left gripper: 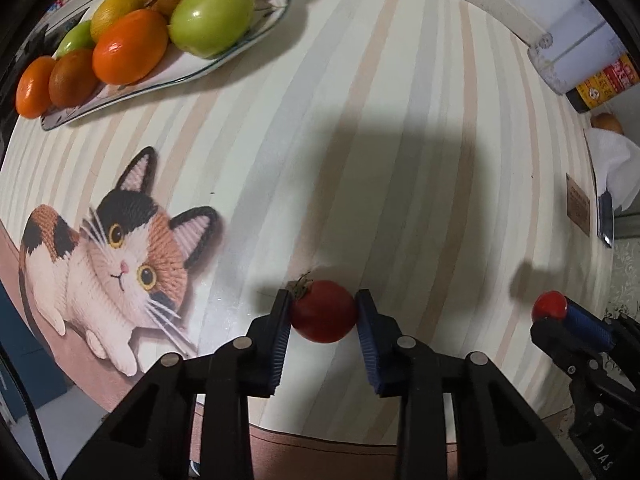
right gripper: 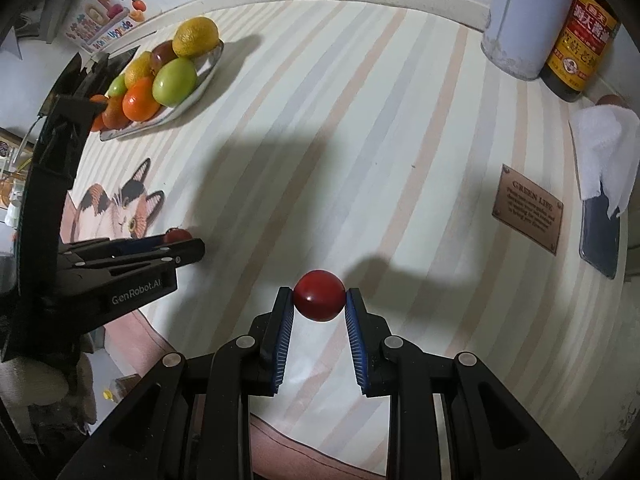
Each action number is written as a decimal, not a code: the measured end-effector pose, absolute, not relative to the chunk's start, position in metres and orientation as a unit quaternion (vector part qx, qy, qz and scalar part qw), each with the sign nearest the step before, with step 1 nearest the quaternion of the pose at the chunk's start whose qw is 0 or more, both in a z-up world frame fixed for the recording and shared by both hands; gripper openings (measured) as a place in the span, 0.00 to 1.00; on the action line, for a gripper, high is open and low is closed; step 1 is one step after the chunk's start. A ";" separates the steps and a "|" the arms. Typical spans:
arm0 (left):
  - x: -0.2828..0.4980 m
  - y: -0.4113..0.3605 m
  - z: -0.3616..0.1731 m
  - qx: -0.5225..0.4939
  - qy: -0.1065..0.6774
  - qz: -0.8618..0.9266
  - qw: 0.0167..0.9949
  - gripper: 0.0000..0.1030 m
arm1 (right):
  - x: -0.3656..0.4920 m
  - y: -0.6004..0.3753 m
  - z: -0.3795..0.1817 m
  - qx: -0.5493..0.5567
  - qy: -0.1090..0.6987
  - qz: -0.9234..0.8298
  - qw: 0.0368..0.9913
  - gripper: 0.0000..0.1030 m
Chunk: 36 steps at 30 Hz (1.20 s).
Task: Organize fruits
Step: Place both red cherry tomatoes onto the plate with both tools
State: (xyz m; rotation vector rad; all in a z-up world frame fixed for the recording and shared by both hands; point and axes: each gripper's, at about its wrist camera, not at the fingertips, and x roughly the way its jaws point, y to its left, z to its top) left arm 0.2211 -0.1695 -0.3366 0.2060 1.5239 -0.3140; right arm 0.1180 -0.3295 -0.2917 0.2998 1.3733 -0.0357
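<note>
My left gripper (left gripper: 323,304) is shut on a red tomato with a green stem (left gripper: 323,316), held above the striped tablecloth. My right gripper (right gripper: 319,292) is shut on a smaller round red tomato (right gripper: 319,295). In the left wrist view the right gripper (left gripper: 560,312) and its tomato (left gripper: 549,305) show at the lower right. In the right wrist view the left gripper (right gripper: 188,246) shows at the left with its tomato (right gripper: 178,235). A plate (left gripper: 240,46) with several green, orange, yellow and dark fruits (left gripper: 212,16) sits at the far left; it also shows in the right wrist view (right gripper: 200,84).
The tablecloth has a printed cat (left gripper: 116,256). A white canister (right gripper: 524,20) and a dark sauce bottle (right gripper: 576,40) stand at the far right. A white cloth (right gripper: 608,152) lies over a dark object (right gripper: 600,240) at the right edge. A brown label patch (right gripper: 528,208) is on the cloth.
</note>
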 end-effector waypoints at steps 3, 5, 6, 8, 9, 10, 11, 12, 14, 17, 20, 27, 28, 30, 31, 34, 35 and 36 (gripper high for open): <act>0.229 -0.153 -0.324 0.060 0.689 -0.135 0.709 0.28 | 0.127 -0.324 -0.285 0.142 0.624 -0.006 0.769 0.28; 0.237 -0.134 -0.307 0.031 0.683 -0.128 0.719 0.28 | 0.137 -0.319 -0.277 0.146 0.615 0.005 0.775 0.28; 0.243 -0.124 -0.297 0.014 0.679 -0.124 0.724 0.28 | 0.144 -0.316 -0.274 0.150 0.610 0.012 0.778 0.28; 0.261 -0.097 -0.271 -0.033 0.667 -0.114 0.736 0.28 | 0.159 -0.307 -0.269 0.159 0.602 0.027 0.782 0.28; 0.268 -0.085 -0.261 -0.052 0.661 -0.109 0.741 0.28 | 0.171 -0.300 -0.266 0.163 0.597 0.038 0.785 0.28; 0.279 -0.072 -0.249 -0.070 0.653 -0.102 0.747 0.28 | 0.181 -0.294 -0.264 0.168 0.592 0.046 0.787 0.28; 0.291 -0.059 -0.239 -0.084 0.645 -0.095 0.753 0.28 | 0.197 -0.285 -0.262 0.178 0.584 0.059 0.790 0.28; 0.304 -0.047 -0.229 -0.097 0.636 -0.086 0.761 0.28 | 0.209 -0.278 -0.261 0.185 0.579 0.067 0.791 0.28; 0.324 -0.026 -0.221 -0.111 0.626 -0.071 0.768 0.28 | 0.238 -0.264 -0.262 0.213 0.570 0.090 0.789 0.28; 0.352 -0.009 -0.219 -0.138 0.621 -0.054 0.770 0.28 | 0.281 -0.239 -0.272 0.248 0.562 0.114 0.781 0.28; 0.376 -0.004 -0.232 -0.166 0.628 -0.049 0.759 0.28 | 0.314 -0.218 -0.289 0.251 0.565 0.124 0.776 0.28; 0.404 -0.011 -0.272 -0.187 0.652 -0.047 0.733 0.28 | 0.346 -0.184 -0.323 0.228 0.582 0.119 0.771 0.28; 0.406 -0.013 -0.277 -0.189 0.655 -0.049 0.730 0.28 | 0.349 -0.180 -0.325 0.222 0.582 0.117 0.773 0.28; 0.408 -0.014 -0.282 -0.192 0.661 -0.051 0.724 0.29 | 0.355 -0.174 -0.329 0.212 0.585 0.118 0.773 0.28; 0.409 -0.014 -0.284 -0.194 0.663 -0.053 0.721 0.29 | 0.357 -0.172 -0.331 0.210 0.587 0.116 0.773 0.28; 0.409 -0.014 -0.291 -0.190 0.670 -0.055 0.716 0.29 | 0.365 -0.166 -0.340 0.208 0.592 0.110 0.771 0.29; 0.409 -0.014 -0.292 -0.188 0.673 -0.055 0.713 0.29 | 0.365 -0.167 -0.341 0.210 0.593 0.109 0.770 0.29; 0.409 -0.014 -0.295 -0.186 0.678 -0.054 0.710 0.29 | 0.365 -0.167 -0.341 0.211 0.593 0.108 0.770 0.30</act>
